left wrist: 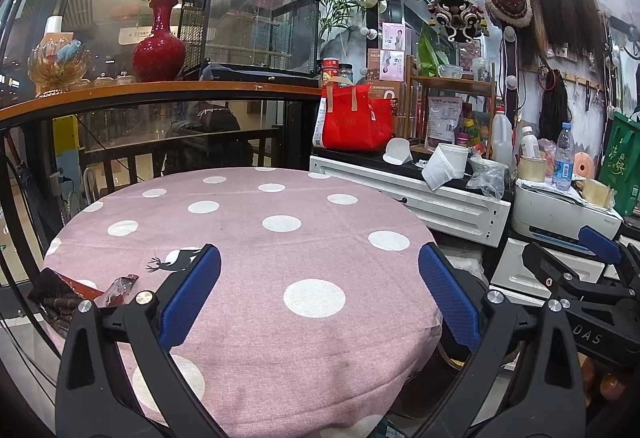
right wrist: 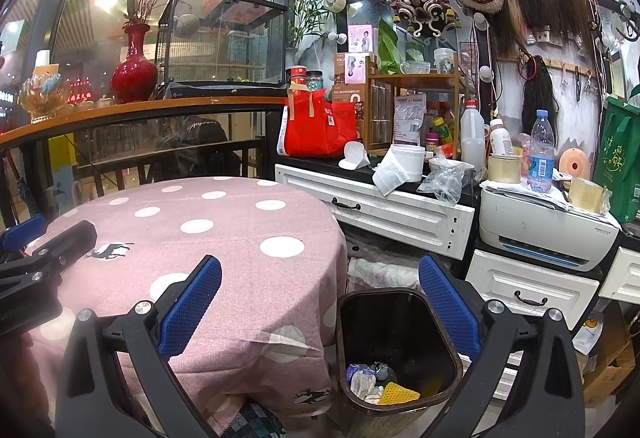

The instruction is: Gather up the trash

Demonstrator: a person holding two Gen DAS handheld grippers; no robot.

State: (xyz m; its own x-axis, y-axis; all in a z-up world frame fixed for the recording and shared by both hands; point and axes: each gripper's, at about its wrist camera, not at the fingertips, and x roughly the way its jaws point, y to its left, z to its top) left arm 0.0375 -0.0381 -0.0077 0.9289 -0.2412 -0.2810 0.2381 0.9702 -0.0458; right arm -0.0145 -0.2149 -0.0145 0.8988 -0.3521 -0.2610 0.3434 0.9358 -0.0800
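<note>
Now both claws hang wide open and empty over the pink table point(left wrist: 256, 222).

Left first: a dark wrapper point(left wrist: 60, 298) and a small crumpled one point(left wrist: 120, 288) lie at the table's near-left edge, just beside the left claw point(left wrist: 320, 296). It looks best to swing left, straddle one wrapper, and close low against the cloth. Only the right view shows the bin point(right wrist: 400, 354), holding scraps, under the right claw point(right wrist: 320, 296); only the left view shows the wrappers.
</note>
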